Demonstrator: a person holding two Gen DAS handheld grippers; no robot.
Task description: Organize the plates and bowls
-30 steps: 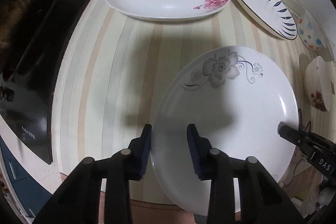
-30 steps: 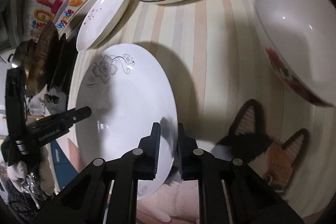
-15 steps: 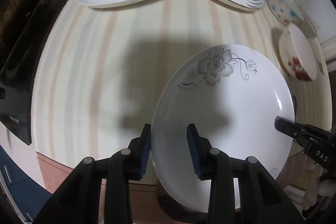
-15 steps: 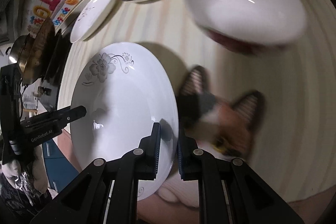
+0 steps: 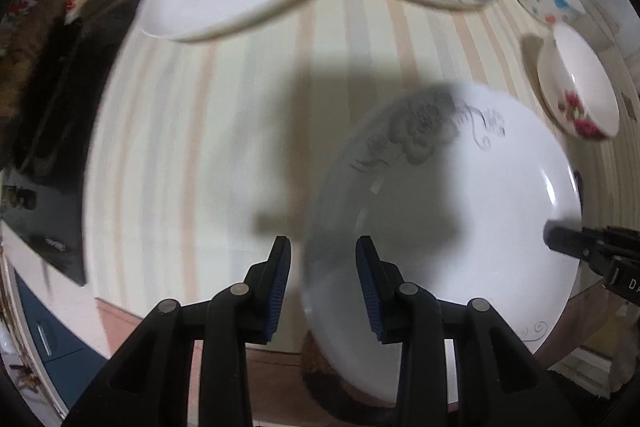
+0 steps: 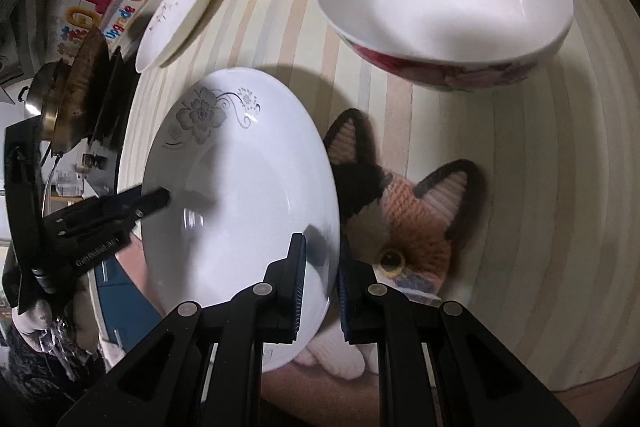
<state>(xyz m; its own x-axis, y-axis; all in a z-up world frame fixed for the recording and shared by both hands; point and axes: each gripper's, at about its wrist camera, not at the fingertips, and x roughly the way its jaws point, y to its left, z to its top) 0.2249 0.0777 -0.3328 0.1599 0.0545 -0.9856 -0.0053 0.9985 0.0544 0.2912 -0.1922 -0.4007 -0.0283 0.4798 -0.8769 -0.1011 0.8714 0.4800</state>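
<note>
While both grippers' jaws clamp opposite rims of the grey-flower plate above the bench, the other plates and bowls lie unstacked.

Both grippers same build: matte black plastic. Left gripper has angular triangulated finger arms, blue ribbed pads, round silver pivot pins along the lower frame. Right gripper is identical. White lettering on the left unit's body, lower left of right wrist view, too distorted to read.
</note>
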